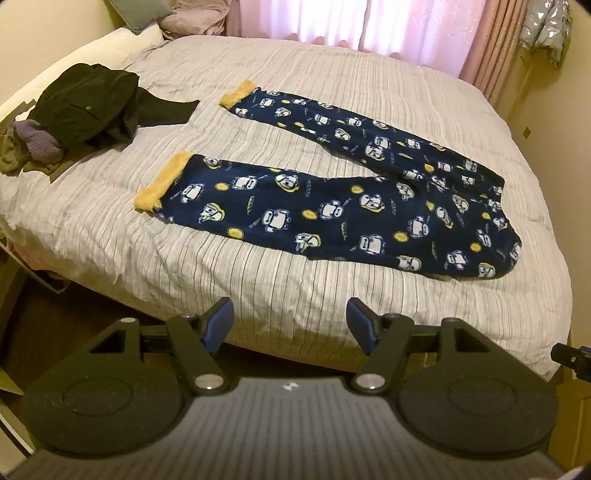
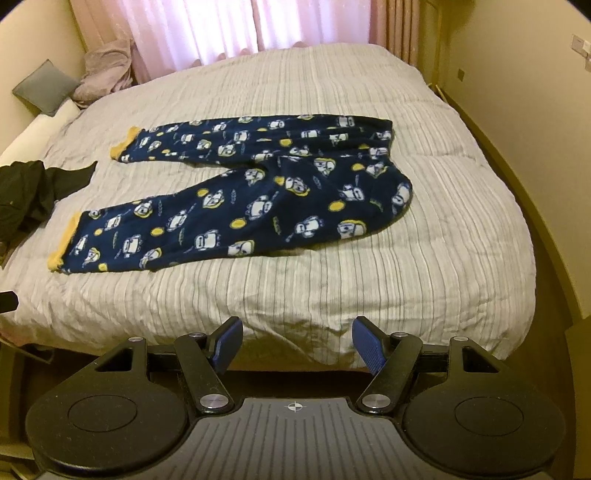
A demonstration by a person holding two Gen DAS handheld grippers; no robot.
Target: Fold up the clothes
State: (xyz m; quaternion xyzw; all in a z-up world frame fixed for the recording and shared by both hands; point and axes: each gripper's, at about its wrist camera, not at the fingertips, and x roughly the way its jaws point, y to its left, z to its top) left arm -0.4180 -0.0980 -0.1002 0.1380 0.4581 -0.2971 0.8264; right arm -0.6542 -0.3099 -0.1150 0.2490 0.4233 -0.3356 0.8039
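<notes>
Pyjama trousers (image 1: 332,192): a navy fleece pair printed with white cartoon figures and yellow dots lies flat on the bed, both legs spread apart in a V, waist toward the right side of the mattress, legs running leftward.
Cuffs (image 1: 157,182): yellow and fluffy, one at each leg end; the nearer leg's cuff sits closer to the foot of the bed, the farther leg's cuff (image 1: 236,95) lies just beside a dark sleeve.
Bed (image 1: 258,288): covered by a pale quilt with thin grey stripes (rumpled along the near edge), filling most of both views.
Pile of dark clothes (image 1: 85,105): heaped at the left side of the bed, well apart from the trousers' waist, with a purple garment (image 1: 37,142) tucked under its near side.
Left gripper (image 1: 290,317): jaws open, nothing between them, hanging over the near edge of the bed and short of the trousers.
Right gripper (image 2: 297,341): jaws likewise open and empty (blue pads facing each other), over the quilt's near edge, apart from the trousers (image 2: 240,199).
Pillows (image 2: 44,88): a grey cushion and a crumpled pinkish blanket (image 2: 107,70) at the far left corner.
Curtains (image 2: 229,26): pink, lit from behind, along the far wall.
</notes>
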